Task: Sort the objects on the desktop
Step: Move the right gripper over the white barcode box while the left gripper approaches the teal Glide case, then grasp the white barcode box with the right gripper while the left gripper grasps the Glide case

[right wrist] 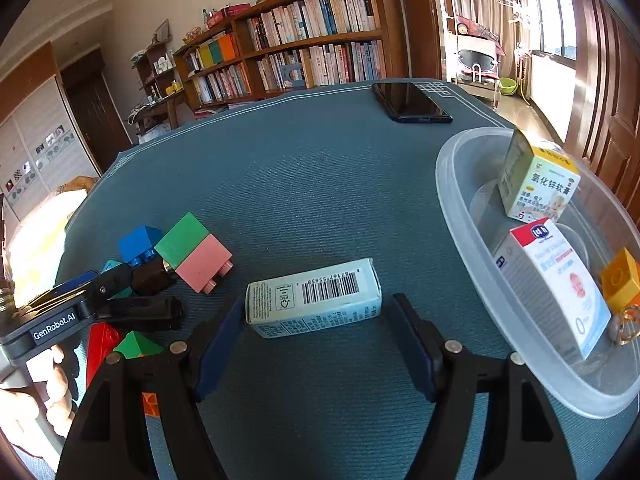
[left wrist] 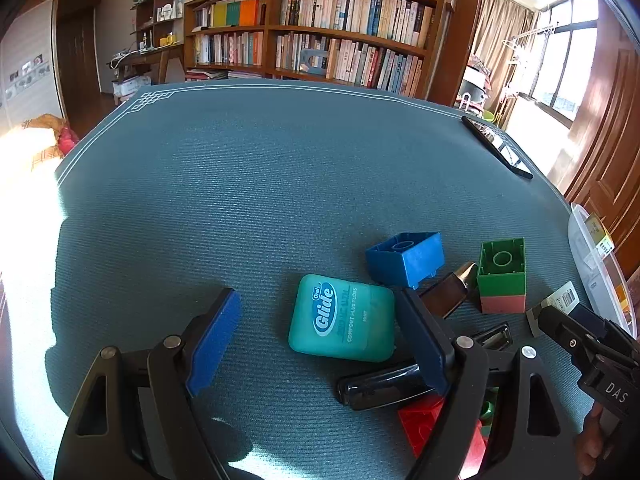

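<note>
The right gripper (right wrist: 316,344) stands spread wide, its blue-padded fingers on either side of the pale blue cardboard carton with a barcode (right wrist: 314,300), which lies on its long side on the teal ribbed worktop (right wrist: 304,184). The pads look near the carton's two ends, but whether either touches it I cannot tell. The likely trouble is a lengthwise squeeze: a thin carton held end to end may buckle, or swing out if one pad meets it first.

The round translucent plastic tub (right wrist: 460,216) sits just to the right, already holding a yellow-topped white medicine box (right wrist: 536,184), a red-and-white box (right wrist: 560,280) and a yellow toy brick (right wrist: 620,284). Judging by that, the carton belongs there; carried low, it could catch the tub's rim or knock the standing boxes over.

The left gripper (left wrist: 320,336) is also released, holding nothing. Its fingers straddle the turquoise plastic dental floss case (left wrist: 344,318). Its right finger is crowded by a black glossy tube (left wrist: 384,388) and a dark gold-tipped bottle (left wrist: 448,292), so closing could trap one of them along with the case. A blue toy block (left wrist: 406,258), a green-and-pink block (left wrist: 502,276) and a red brick (left wrist: 420,420) lie near, easily nudged. A black phone (right wrist: 412,102) rests well apart at the far edge.
</note>
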